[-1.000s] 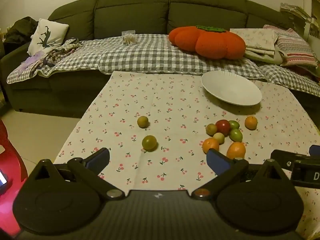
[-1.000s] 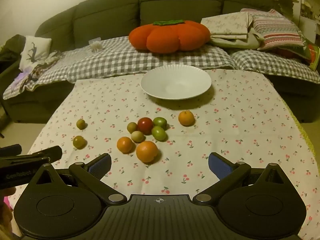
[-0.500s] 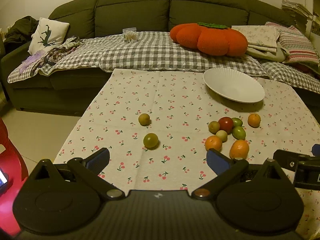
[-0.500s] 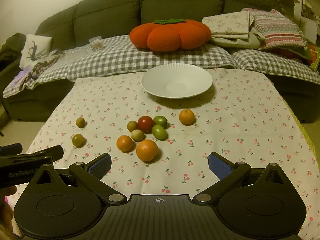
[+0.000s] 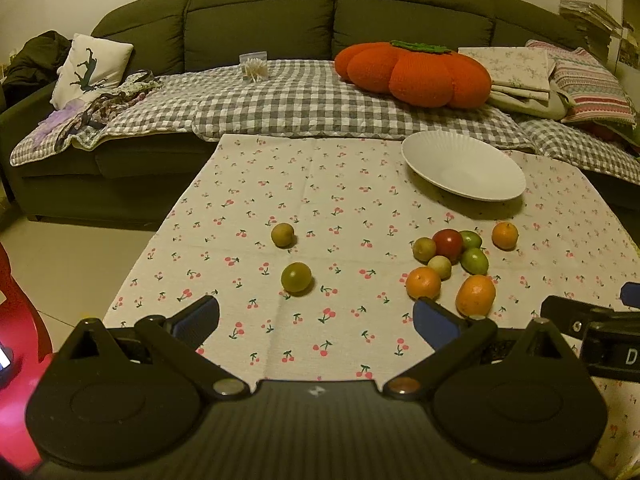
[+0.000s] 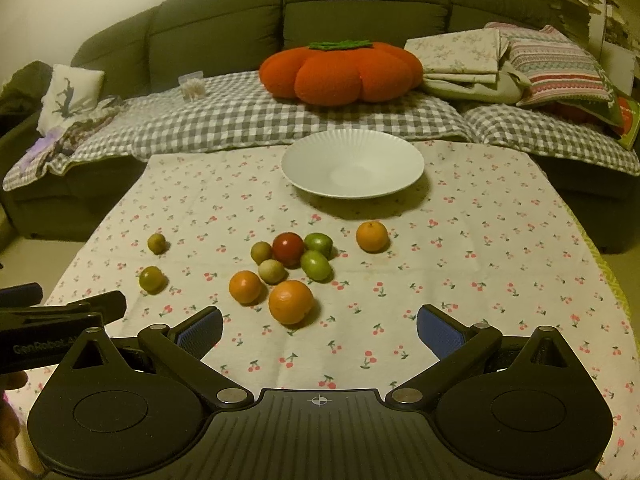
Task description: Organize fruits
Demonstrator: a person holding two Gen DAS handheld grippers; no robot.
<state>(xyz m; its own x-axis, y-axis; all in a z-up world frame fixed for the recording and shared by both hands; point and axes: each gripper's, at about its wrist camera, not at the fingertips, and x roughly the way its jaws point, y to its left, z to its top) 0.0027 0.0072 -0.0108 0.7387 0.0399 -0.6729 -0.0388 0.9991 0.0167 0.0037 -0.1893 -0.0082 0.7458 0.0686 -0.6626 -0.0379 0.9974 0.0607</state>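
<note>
Both tools gape over bare cloth (image 6: pixel 460 248) before the fruit (image 6: pixel 290 301).

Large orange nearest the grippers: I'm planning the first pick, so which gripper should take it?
Probably the right gripper: the large orange lies almost between its open fingers, while it sits off beside the left gripper.

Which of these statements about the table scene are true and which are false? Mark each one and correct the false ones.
1. The white plate holds no fruit. True.
2. The right gripper grips an orange. False: it is open, holding nothing.
3. Three oranges lie on the tablecloth. True.
4. The red fruit lies apart from all others. False: it sits in a cluster, beside green fruits.
5. The left gripper is open. True.
</note>
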